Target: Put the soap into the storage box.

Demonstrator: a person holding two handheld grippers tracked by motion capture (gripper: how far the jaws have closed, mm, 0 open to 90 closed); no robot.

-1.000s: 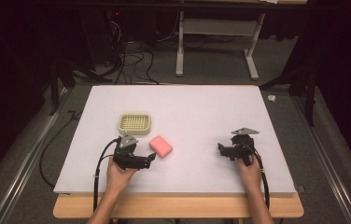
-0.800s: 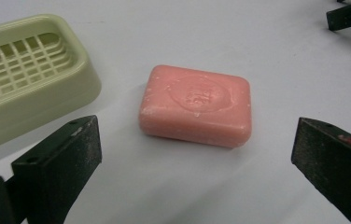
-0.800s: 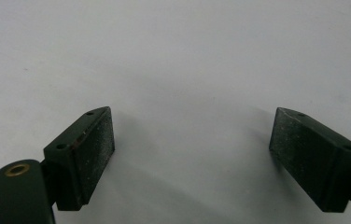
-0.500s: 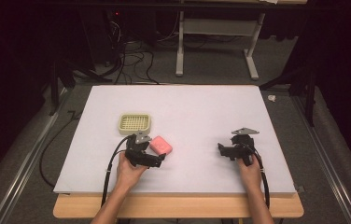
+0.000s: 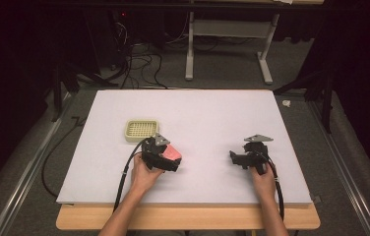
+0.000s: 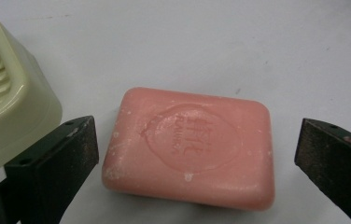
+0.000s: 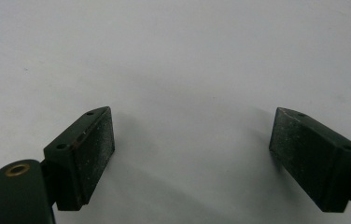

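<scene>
On the white table (image 5: 207, 118): one pink soap bar (image 6: 190, 144), stamped on top, and one cream slotted soap dish (image 5: 142, 131). Two handheld grippers, left gripper (image 5: 174, 163) and right gripper (image 5: 233, 158), each with two black jaws spread wide apart. Two hands, left hand (image 5: 144, 174) and right hand (image 5: 262, 175). One cable per gripper, two in all.

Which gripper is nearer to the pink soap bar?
Left. The left gripper is at the pink soap bar, its open jaws either side of it. The right gripper is far off to the soap's right.
</scene>
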